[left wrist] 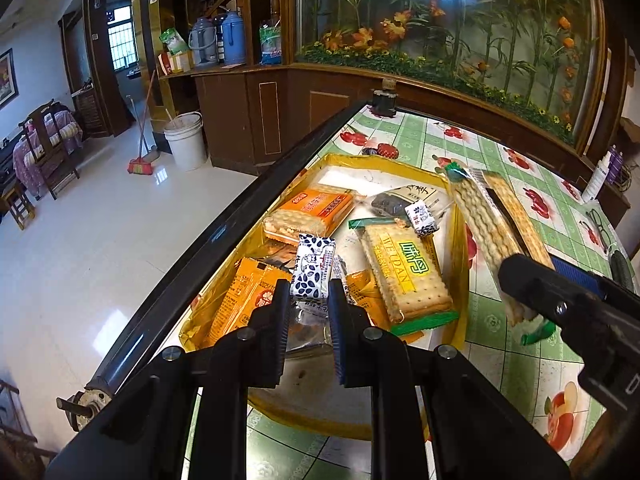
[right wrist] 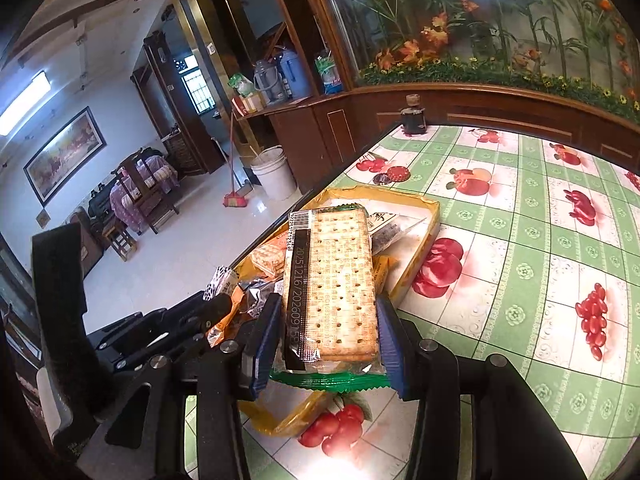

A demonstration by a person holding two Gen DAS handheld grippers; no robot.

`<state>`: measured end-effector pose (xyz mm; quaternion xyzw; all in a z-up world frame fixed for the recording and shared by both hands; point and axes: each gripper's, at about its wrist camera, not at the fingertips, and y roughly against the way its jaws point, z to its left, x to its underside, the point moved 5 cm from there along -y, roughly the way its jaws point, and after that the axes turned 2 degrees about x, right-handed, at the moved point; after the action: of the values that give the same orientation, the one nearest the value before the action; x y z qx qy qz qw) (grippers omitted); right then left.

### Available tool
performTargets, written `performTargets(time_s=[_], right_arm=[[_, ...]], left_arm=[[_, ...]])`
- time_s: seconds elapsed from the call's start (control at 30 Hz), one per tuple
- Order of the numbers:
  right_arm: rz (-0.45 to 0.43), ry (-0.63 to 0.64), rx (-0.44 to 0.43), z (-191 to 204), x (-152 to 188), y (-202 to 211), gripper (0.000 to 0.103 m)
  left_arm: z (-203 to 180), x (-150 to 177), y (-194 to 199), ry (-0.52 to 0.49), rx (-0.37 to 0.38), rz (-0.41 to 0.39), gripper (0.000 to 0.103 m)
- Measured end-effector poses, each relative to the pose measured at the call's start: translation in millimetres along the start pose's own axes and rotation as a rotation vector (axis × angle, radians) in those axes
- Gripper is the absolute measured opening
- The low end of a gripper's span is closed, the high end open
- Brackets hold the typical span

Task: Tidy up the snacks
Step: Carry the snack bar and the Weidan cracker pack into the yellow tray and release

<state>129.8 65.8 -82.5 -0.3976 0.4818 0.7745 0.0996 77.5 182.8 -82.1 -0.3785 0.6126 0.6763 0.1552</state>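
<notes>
Left gripper (left wrist: 310, 300): closest to the lens in the left wrist view, jaws clenched on a small blue-and-white candy (left wrist: 314, 270), which stands upright between the pads, lifted over the tray's near end.
Right gripper (right wrist: 326, 336): jaws clamped on a long clear cracker pack (right wrist: 330, 284) with a green crimped end, gripped near its lower end; in the left wrist view that pack (left wrist: 486, 224) juts up toward 11 o'clock from the gripper (left wrist: 520, 284) at 3 o'clock, over the tray's right rim.
Tray (left wrist: 460, 248): a yellow-rimmed tray just beyond both grippers, lying on the table along its left edge.
Tray contents: a yellow "WEIDAN" cracker pack (left wrist: 404, 272) at 1 o'clock of the candy, orange sachets (left wrist: 240, 296) at 9 o'clock, an orange biscuit pack (left wrist: 312, 212) at 12 o'clock, and farther in a second small blue-and-white candy (left wrist: 420, 216) beside a dark clear packet (left wrist: 384, 204).
Table (right wrist: 520, 264): covered by a green-checked cloth with red fruit prints, running away toward 12 o'clock.
Far end: a small dark jar (right wrist: 413, 118) stands at the table's far corner.
Beyond the table: a wooden cabinet (left wrist: 280, 112) with artificial flowers behind glass, and a white bucket (left wrist: 186, 140) on the tiled floor at 10 o'clock.
</notes>
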Motion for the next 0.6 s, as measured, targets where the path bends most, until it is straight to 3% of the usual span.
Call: performTargets(time_s=[0.6], right_arm=[[0.042, 0.003, 0.004, -2.1, -16.0, -41.4, 0.046]], left_arm=[[7.5, -0.7, -16.2, -0.004, -0.025, 0.027, 0.016]])
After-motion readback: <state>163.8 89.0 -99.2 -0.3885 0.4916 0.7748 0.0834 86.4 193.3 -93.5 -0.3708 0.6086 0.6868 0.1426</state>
